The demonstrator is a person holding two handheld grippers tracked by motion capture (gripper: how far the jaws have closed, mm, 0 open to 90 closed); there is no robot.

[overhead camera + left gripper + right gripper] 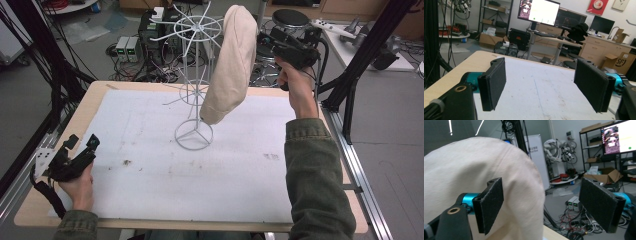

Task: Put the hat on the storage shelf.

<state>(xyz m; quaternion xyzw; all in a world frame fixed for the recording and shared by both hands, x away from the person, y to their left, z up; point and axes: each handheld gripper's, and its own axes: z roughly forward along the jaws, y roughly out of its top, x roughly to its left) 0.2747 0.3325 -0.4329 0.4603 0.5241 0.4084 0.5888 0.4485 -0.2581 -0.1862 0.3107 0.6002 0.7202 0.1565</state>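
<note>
1. We record the left tongs (82,150) at the near left corner of the pale wooden counter with its white sheet covering (150,175). They rest low there in the person's left hand (77,187). In the left gripper view the two black padded jaws stand wide apart, with nothing between them but bare white sheet.

2. Toward the middle, at the far half of the counter, stands a white wire hat stand (194,75) with a ring base and a spoked wheel top. It is upright and well apart from the left tongs.

3. Just right of the stand we note a cream fabric hat (230,65), soft and limp. It hangs with its long axis close to vertical, upper end beside the spoked top, lower edge near the base ring. Whether it is hooked on a spoke or merely leaning there, we cannot tell.

4. Further right, the right tongs (265,42) are raised in the person's right hand (297,85), at the level of the hat's upper part. In the right gripper view the jaws are spread wide. The cream fabric lies ahead and to the left, behind the left jaw, and is not clamped.

5. Our judgement: the right hand is much the nearer. Any move on the hat calls for a short advance leftward across its vertical axis.
</note>
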